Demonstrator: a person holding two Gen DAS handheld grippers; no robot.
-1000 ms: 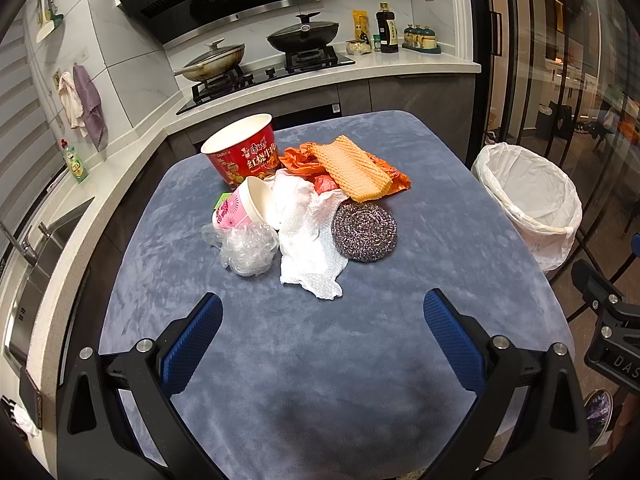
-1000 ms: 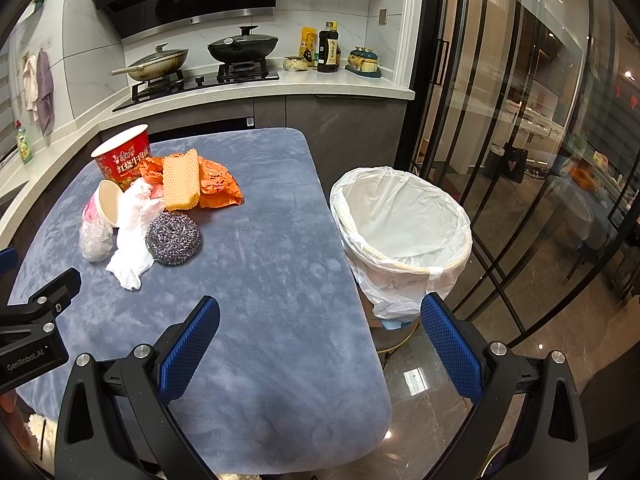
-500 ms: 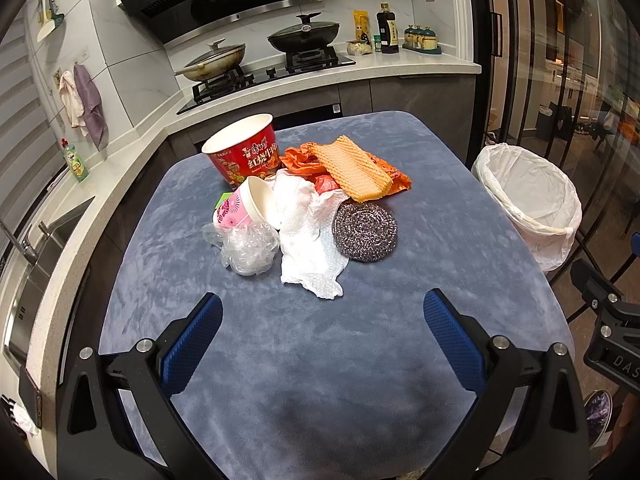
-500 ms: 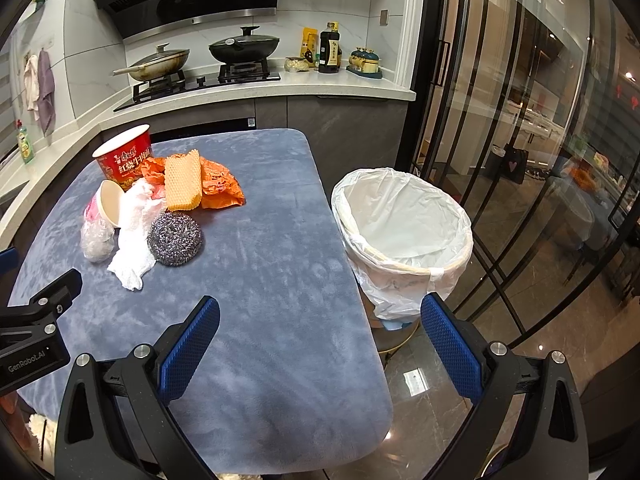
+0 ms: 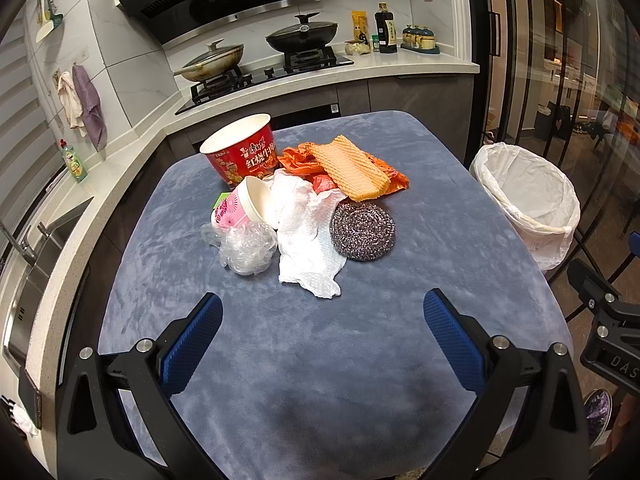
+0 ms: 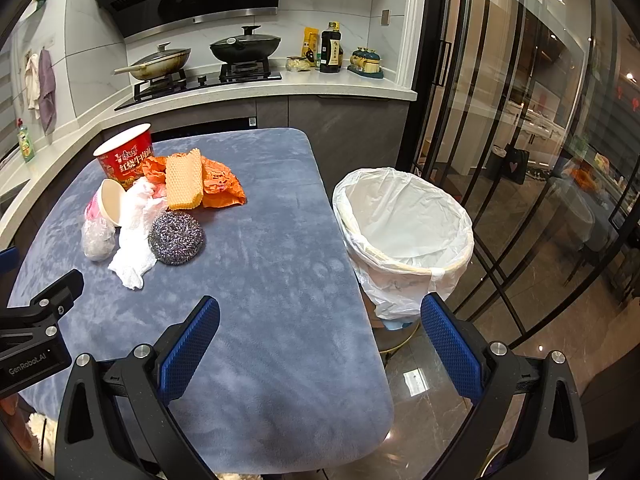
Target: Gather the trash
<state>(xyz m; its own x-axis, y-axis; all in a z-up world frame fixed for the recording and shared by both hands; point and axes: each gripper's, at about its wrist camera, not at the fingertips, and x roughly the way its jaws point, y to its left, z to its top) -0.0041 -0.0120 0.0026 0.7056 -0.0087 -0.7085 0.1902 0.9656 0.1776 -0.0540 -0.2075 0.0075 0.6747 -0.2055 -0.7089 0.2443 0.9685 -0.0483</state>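
A pile of trash lies on the blue-grey table: a red noodle bowl, a tipped pink paper cup, crumpled clear plastic, a white paper towel, a steel wool scourer, a yellow waffle cloth and an orange wrapper. A bin with a white liner stands right of the table. My left gripper hangs open in front of the pile, holding nothing. Open and holding nothing too, my right gripper hovers over the table's right edge, near the bin.
Behind the table runs a counter with a stove, two lidded pans and bottles. A sink lies at the left. Glass doors stand to the right of the bin.
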